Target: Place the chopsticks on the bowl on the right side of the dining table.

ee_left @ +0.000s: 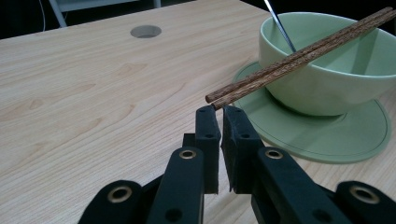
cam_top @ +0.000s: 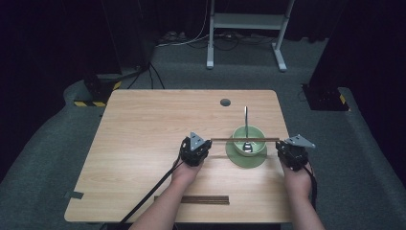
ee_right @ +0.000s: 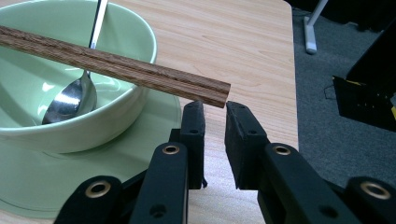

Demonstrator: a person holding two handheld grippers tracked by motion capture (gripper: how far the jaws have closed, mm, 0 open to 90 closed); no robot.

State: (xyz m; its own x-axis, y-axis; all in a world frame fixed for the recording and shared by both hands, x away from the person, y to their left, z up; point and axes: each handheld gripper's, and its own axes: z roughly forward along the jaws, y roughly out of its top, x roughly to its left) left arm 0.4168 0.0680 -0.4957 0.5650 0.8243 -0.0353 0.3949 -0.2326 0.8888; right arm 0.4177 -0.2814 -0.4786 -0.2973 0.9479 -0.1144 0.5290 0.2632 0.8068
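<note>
Over on the left of the wooden worktop [cam_top: 143, 139], the person's left hand-held gripper [cam_top: 194, 149] sits just left of a green saucer [cam_top: 239, 160]. In the left gripper view its jaws stand nearly closed, only a thin gap between the pads, with nothing between them; the near end of a pair of brown wooden chopsticks [ee_left: 299, 56] hangs just above and past the jaw tips, and I cannot tell whether they touch. Moving rightward, the chopsticks [cam_top: 245, 139] lie level across the rim of a pale green bowl [cam_top: 256, 134] that stands on the saucer. A metal spoon [cam_top: 246, 124] rests in the bowl, scoop down, its handle leaning over the far rim. On the right, the right hand-held gripper [cam_top: 292, 154] is just beyond the saucer's edge, near the worktop's right side. In the right gripper view its jaws are parted a little and empty, the other chopstick end [ee_right: 205, 91] just above their tips. Near the front edge lies a second dark bundle of chopsticks [cam_top: 206, 199].
</note>
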